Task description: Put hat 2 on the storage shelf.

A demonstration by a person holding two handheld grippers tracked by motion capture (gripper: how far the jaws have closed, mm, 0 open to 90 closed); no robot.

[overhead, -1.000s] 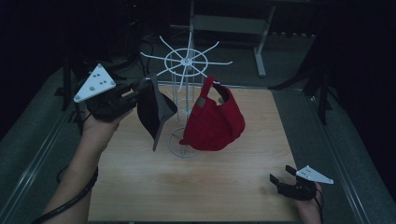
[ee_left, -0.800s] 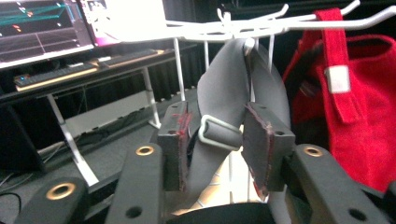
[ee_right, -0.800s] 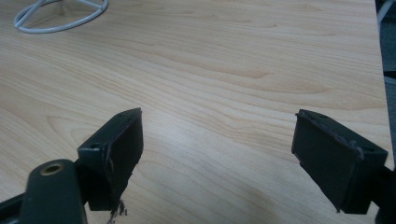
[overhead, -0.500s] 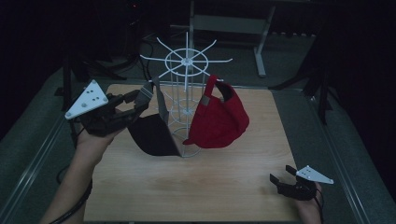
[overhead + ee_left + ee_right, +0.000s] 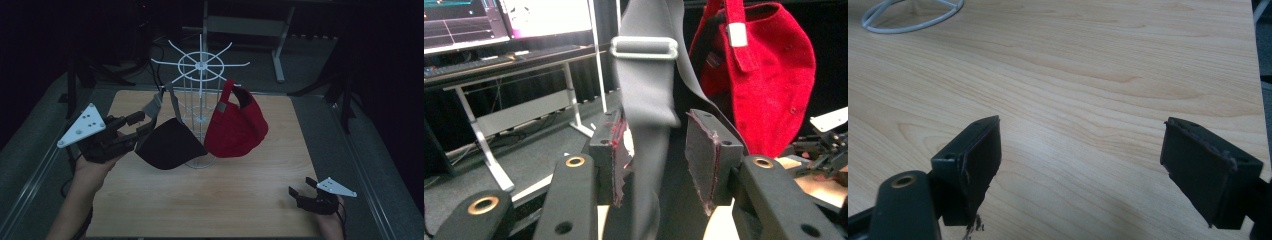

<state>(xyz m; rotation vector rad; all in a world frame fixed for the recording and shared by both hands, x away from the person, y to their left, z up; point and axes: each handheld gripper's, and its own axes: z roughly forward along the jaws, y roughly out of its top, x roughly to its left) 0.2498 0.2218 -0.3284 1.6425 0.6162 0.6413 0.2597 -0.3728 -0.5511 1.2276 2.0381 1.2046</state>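
Hanging from a white wire rack at the bench's middle-rear, a black cap and a red cap sit side by side.

Left gripper reaches in from the left edge; in the left gripper view its jaws stand parted around the black cap's grey strap, which runs lengthwise top to bottom, buckle up; whether the pads touch it, I cannot tell. That cap's crown bulges toward the near-left corner, the red one's toward the right edge. Right gripper rests low at the near-right corner, jaws spread wide over bare wood, pointing toward the rack's base ring.
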